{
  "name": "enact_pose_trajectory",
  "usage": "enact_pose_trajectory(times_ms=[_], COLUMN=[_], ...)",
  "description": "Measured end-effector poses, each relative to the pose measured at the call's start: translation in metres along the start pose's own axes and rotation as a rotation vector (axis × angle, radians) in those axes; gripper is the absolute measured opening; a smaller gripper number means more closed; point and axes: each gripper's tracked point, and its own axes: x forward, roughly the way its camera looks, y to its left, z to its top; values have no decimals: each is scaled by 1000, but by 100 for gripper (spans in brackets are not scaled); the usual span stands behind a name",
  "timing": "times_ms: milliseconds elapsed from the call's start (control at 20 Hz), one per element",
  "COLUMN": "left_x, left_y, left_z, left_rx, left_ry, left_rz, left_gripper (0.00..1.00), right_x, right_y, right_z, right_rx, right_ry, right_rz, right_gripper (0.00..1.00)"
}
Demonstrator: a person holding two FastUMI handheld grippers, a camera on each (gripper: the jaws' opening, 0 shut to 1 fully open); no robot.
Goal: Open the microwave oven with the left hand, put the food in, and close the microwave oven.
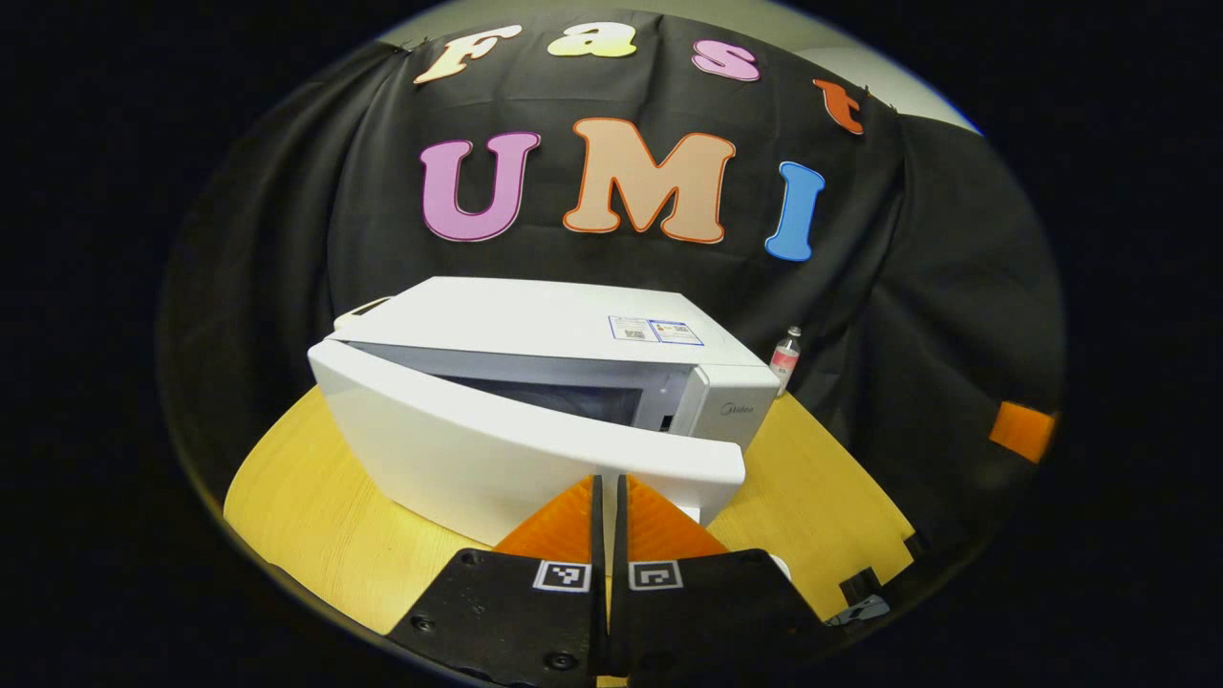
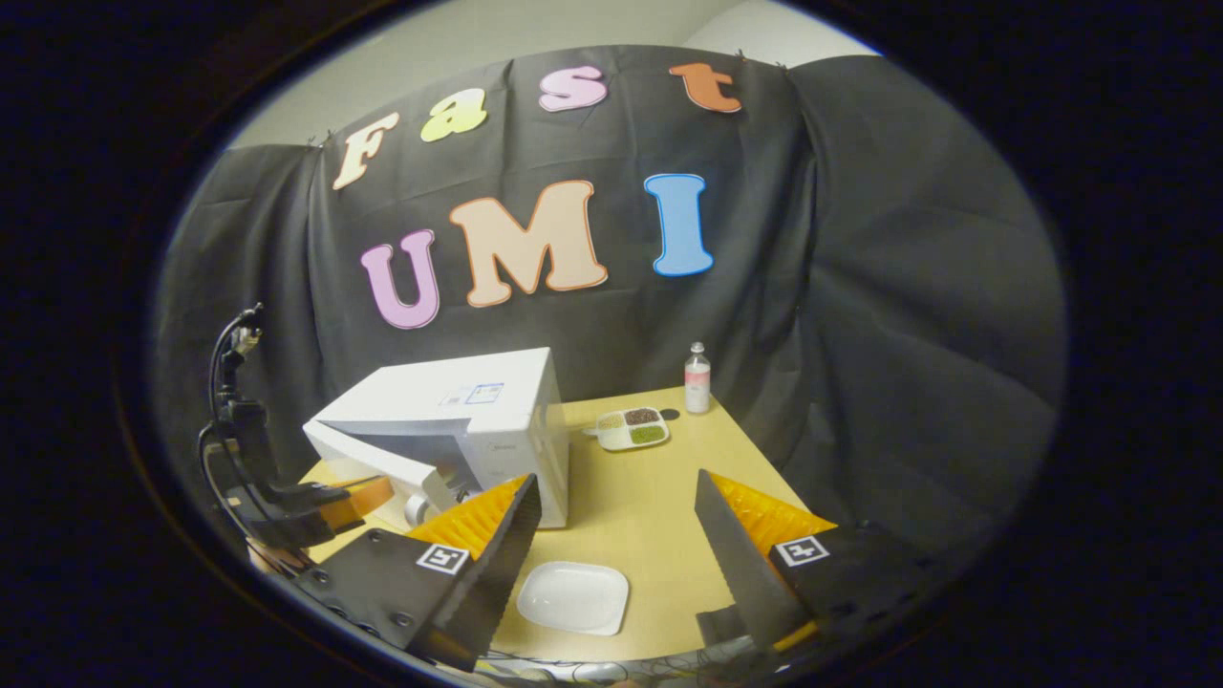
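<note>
The microwave (image 1: 535, 382) stands on the table (image 1: 306, 516) with its door (image 1: 497, 449) swung part-way out, so the opening step is under way but, by my reading, not finished: the gap into the cavity looks too narrow for a dish. The left gripper (image 1: 609, 497) sits right against the door's free edge, its fingers drawn together with only a thin slit between them; I cannot make out anything pinched there, so it seems to be pushing or hooking the door, not clamping it. In the right gripper view it shows beside the door (image 2: 382, 459) at the left of the microwave (image 2: 459, 411). The right gripper (image 2: 616, 521) hangs above the table (image 2: 659, 478) with its fingers wide apart and nothing between them. The food, a divided tray (image 2: 631, 428), lies to the right of the microwave, well ahead of the right gripper, with a small bottle (image 2: 697, 378) behind it; an empty white plate (image 2: 573, 597) lies just below the fingers. Still left: widening the door, picking up and loading the tray, and closing.
</note>
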Motion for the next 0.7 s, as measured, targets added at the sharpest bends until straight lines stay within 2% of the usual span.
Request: enact_pose_trajectory(times_ms=[250,700], left_x=[25,56], left_y=[-14,-12], left_z=[13,17], left_rx=[10,-13], left_ry=[-18,-11], left_rz=[-15,8], left_gripper=[0,0], right_x=[13,26], right_y=[-11,-14], right_z=[1,4], right_rx=[-3,-11], right_ry=[9,23], right_rz=[0,-6], right_gripper=[92,92])
